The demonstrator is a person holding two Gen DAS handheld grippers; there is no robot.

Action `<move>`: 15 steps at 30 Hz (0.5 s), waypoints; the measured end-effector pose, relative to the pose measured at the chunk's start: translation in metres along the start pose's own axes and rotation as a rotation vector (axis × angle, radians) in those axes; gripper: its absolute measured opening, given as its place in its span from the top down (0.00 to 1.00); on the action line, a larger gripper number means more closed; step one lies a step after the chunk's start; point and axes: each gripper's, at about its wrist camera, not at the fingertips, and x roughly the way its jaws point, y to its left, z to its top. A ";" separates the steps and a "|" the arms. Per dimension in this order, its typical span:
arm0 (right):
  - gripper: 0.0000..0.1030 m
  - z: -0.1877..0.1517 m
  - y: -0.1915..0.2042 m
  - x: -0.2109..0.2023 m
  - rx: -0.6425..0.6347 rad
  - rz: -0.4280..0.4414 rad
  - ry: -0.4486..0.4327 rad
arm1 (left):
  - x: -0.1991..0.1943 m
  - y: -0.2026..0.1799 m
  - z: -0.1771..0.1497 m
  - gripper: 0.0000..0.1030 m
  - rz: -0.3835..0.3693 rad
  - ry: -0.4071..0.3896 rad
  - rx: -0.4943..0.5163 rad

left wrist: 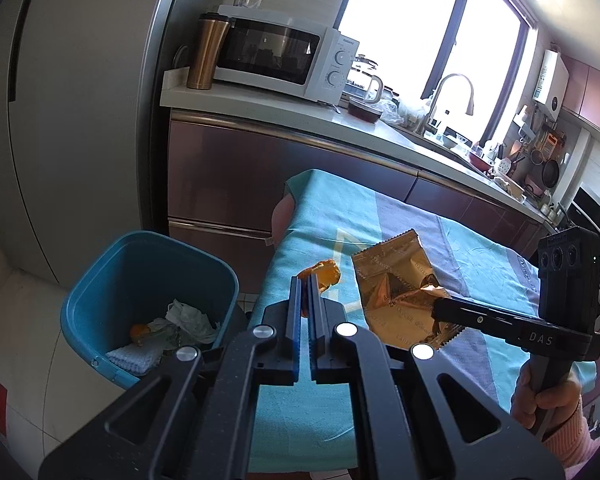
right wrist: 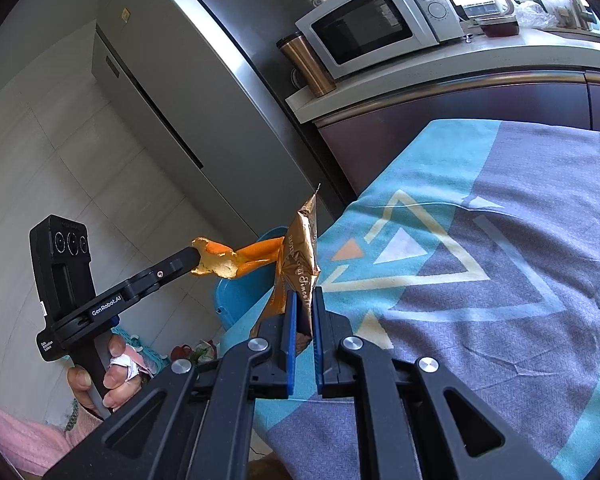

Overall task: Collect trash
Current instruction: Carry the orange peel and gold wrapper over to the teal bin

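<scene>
My left gripper (left wrist: pixel 305 280) is shut on a strip of orange peel (left wrist: pixel 327 274), held above the left edge of the cloth-covered table (left wrist: pixel 316 360); it also shows in the right wrist view (right wrist: pixel 194 258) with the peel (right wrist: pixel 236 262). My right gripper (right wrist: pixel 305 294) is shut on a crumpled gold snack bag (right wrist: pixel 300 256) and holds it in the air above the table; in the left wrist view the gripper (left wrist: pixel 436 308) pinches the bag (left wrist: pixel 396 284). The blue trash bin (left wrist: pixel 100 280) stands on the floor left of the table, holding paper and peel.
A grey fridge (left wrist: pixel 80 120) stands behind the bin. The counter (left wrist: pixel 260 98) carries a white microwave (left wrist: pixel 284 56), a copper tumbler (left wrist: pixel 208 54), a kettle and a sink area. A teal and purple patterned cloth (right wrist: pixel 500 280) covers the table.
</scene>
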 end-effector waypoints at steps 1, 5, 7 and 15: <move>0.94 0.002 0.002 0.004 -0.005 0.003 0.004 | -0.002 0.003 0.000 0.97 0.005 -0.003 -0.004; 0.94 0.005 0.012 0.018 -0.022 0.019 0.025 | -0.005 0.015 0.001 0.97 0.028 -0.012 -0.021; 0.94 0.008 0.017 0.026 -0.029 0.028 0.034 | -0.005 0.022 0.002 0.97 0.042 -0.015 -0.031; 0.94 0.016 0.035 0.057 -0.052 0.062 0.086 | -0.010 0.057 0.003 0.97 0.112 -0.028 -0.082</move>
